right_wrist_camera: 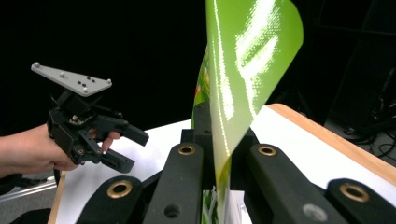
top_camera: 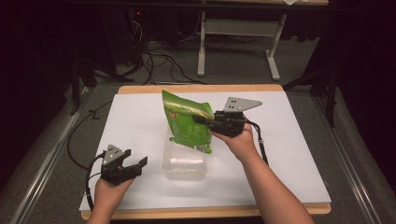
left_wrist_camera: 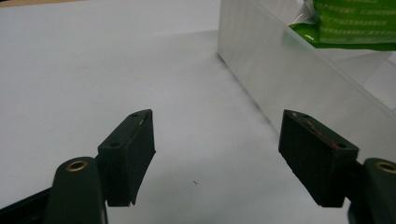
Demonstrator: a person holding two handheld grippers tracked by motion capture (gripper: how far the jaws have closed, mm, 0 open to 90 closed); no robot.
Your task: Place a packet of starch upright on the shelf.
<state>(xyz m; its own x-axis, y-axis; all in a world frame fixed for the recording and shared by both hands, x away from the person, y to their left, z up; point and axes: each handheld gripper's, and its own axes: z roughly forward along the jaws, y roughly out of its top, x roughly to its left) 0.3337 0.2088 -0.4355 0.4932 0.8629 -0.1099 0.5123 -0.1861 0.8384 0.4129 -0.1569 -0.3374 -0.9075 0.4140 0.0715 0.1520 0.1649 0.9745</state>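
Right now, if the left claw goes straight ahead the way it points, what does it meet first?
Probably the clear plastic container. The left claw is open with bare white table between its jaws, and the container's wall lies ahead towards the right; depth is unclear.

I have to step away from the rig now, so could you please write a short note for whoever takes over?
Right gripper: jaws shut on the green pouch, holding it in the air above the far end of the clear plastic container.
Left gripper: jaws open and holding nothing, low over the white table just left of the container.
Done: pouch picked up and brought over the container.
Left, as it looks: lower the pouch into the container and release; the left gripper could steady the container.
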